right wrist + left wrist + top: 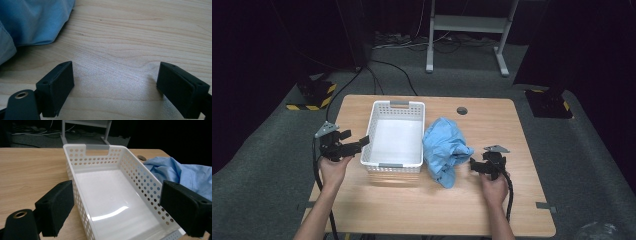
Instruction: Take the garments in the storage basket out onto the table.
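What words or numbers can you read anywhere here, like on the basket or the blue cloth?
None: no readable words, numbers or labels show anywhere.
White basket: plain, holes but no writing.
Blue cloth: no tag or print visible.
Left gripper and right gripper: no marks legible.
Wooden table: bare wood grain.
Yellow-black striped tape on the floor: a warning pattern, no text.

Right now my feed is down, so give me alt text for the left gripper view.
An empty white perforated basket sits on a wooden table, framed by the open left claw. A crumpled light blue cloth lies just beyond its right wall.
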`<state>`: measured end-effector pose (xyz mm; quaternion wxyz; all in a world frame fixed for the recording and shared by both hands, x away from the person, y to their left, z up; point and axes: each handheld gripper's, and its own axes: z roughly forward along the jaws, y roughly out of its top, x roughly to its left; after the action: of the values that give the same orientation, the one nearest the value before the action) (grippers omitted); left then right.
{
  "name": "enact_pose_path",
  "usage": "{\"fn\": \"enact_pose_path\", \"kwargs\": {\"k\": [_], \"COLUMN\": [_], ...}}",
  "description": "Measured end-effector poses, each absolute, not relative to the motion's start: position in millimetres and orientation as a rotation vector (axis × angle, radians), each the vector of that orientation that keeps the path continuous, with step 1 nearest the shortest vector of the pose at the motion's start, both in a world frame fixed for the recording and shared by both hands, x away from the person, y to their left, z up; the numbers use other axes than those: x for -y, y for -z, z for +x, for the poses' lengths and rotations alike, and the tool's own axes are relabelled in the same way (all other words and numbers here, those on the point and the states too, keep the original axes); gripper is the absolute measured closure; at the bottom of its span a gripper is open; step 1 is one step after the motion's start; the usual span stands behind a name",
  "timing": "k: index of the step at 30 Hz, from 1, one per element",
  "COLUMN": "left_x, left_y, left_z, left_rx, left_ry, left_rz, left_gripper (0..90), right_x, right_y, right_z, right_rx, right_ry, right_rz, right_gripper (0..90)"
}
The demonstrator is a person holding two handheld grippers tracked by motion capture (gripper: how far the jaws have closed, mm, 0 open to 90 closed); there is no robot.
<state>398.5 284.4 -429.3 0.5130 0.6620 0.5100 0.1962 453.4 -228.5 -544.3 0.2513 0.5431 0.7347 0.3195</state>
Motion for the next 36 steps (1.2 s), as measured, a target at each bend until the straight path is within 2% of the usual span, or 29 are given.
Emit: {"fn": "enact_pose_path", "kwargs": {"k": [36], "left_x": [-301.3], "left_y": [449.4], "left_z": [385.1], "left_rx": [-1.301], "left_ry": [-0.505], "left_rz": [1.577], "left_gripper": [12.8], "right_x": [228.4], "right_y": [544.3], "right_z": [453.4], "right_rx": [-1.998], "right_ry": [-0.87], "right_rz": [1.479], "right_gripper": [14.0]}}
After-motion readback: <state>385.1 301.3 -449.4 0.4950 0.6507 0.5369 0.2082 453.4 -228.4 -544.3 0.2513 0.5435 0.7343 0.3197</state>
